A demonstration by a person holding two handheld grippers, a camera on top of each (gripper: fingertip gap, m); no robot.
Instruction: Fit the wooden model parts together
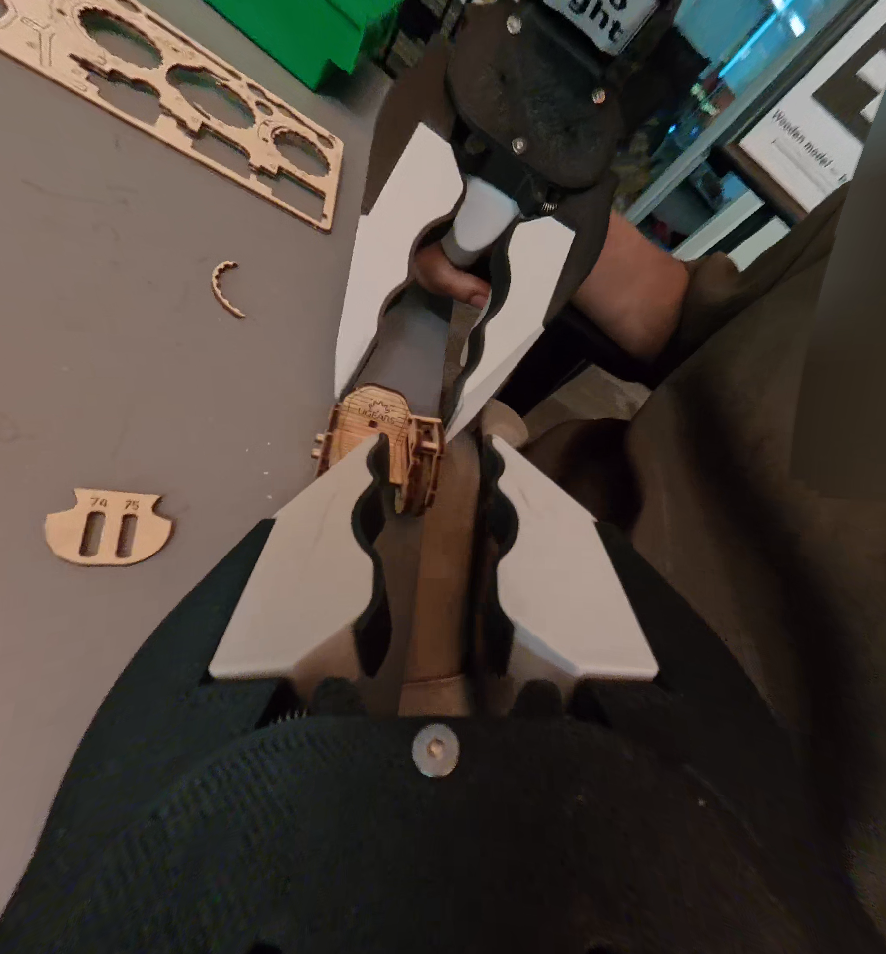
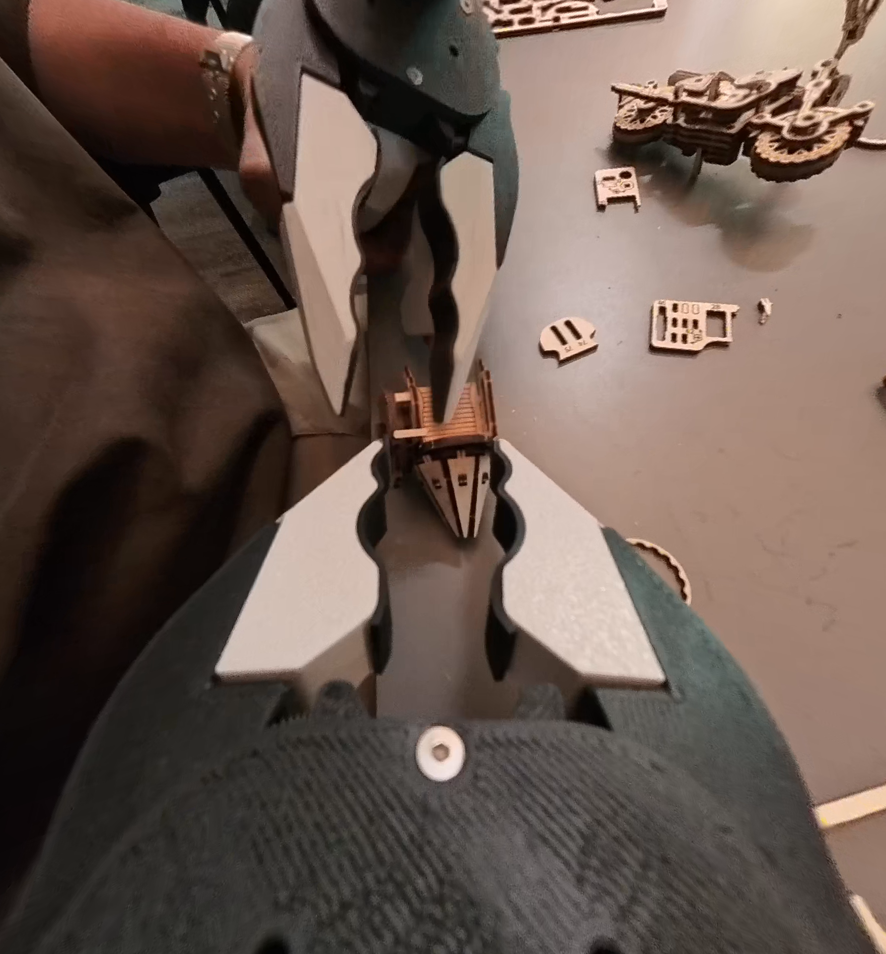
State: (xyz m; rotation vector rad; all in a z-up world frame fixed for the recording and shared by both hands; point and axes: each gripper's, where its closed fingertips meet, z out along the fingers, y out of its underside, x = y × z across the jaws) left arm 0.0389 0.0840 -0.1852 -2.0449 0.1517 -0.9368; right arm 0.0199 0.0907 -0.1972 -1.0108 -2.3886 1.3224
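Note:
A small wooden sub-assembly [image 1: 374,418] with an arched slatted plate sits at the near edge of the grey table [image 1: 121,361]. My right gripper [image 2: 438,444] is shut on it, one finger on each side; the wooden sub-assembly [image 2: 456,495] fills the gap at the tips. In the left wrist view the right gripper [image 1: 394,408] reaches in from above. My left gripper [image 1: 433,439] is open. Its left fingertip [image 1: 363,459] rests on top of the assembly and its other finger hangs past the table edge. The left gripper [image 2: 392,410] also shows in the right wrist view.
A punched-out wooden sheet [image 1: 172,103] and a green box [image 1: 301,41] lie at the back. A slotted piece [image 1: 108,526] and a toothed arc [image 1: 227,289] lie loose. A built wheeled model [image 2: 740,124] and small plates [image 2: 691,325] lie farther off. The person's brown clothing [image 2: 95,361] borders the edge. Less than 4 cm separates the two grippers' tips.

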